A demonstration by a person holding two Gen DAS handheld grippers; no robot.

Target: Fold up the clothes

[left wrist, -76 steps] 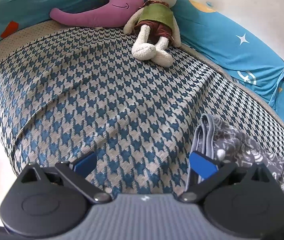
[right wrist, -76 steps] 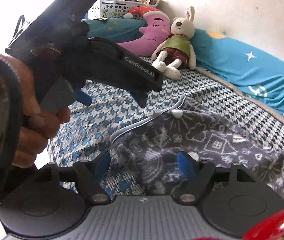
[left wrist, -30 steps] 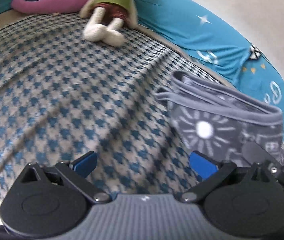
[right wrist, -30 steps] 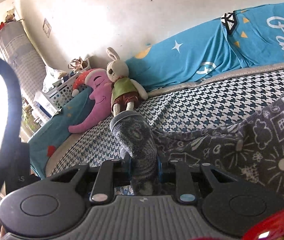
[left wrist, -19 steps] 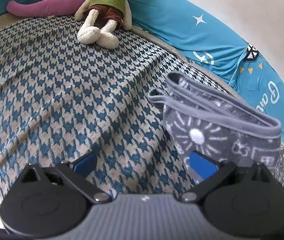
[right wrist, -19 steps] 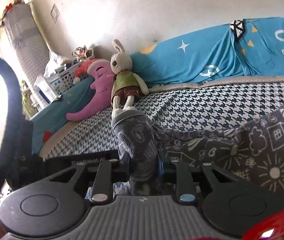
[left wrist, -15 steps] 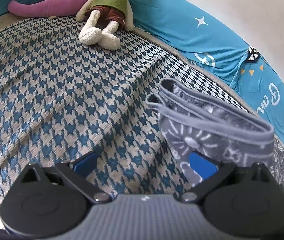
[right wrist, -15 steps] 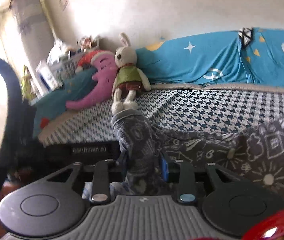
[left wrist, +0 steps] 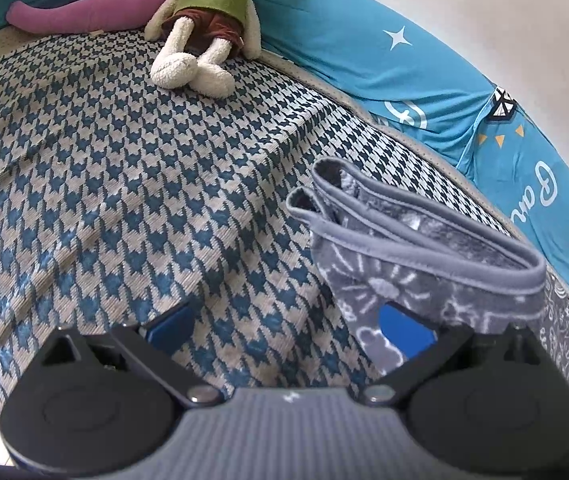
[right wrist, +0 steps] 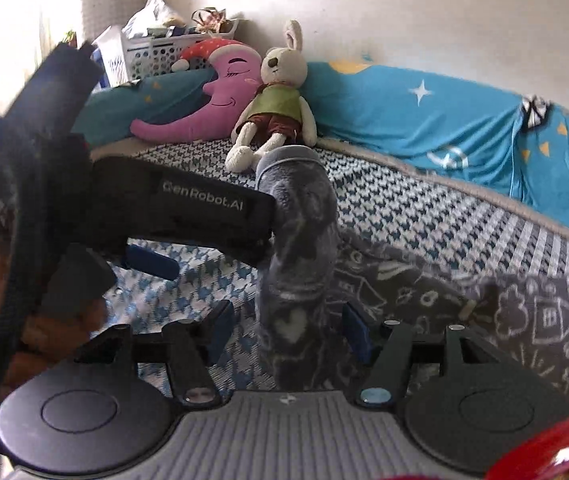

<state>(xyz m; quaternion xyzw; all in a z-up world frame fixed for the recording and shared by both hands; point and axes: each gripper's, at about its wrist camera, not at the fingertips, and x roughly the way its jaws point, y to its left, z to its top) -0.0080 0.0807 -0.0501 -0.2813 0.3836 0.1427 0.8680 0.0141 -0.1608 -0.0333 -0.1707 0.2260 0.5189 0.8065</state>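
A dark grey garment point(left wrist: 424, 280) with white doodle prints and a lighter grey waistband lies on the houndstooth bed cover point(left wrist: 124, 160). Its waistband end is raised, to the right of and partly over the right finger of my left gripper point(left wrist: 286, 328), which is open with only bed cover between its pads. In the right wrist view a bunched column of the garment point(right wrist: 296, 248) stands between the parted fingers of my right gripper point(right wrist: 287, 332), which is open. My left gripper point(right wrist: 218, 252) reaches in from the left, its upper finger touching that column. The rest of the garment spreads to the right.
A plush rabbit point(left wrist: 204, 28) and a purple moon pillow point(left wrist: 96, 4) rest at the head of the bed. A blue star-print cover point(left wrist: 424, 72) runs along the wall. A white basket point(right wrist: 164, 48) stands behind. A hand point(right wrist: 64, 320) holds the left gripper.
My right gripper, shut on the bunched garment half a second ago, now has its fingers parted. The left gripper has come in beside the lifted cloth and stays open.
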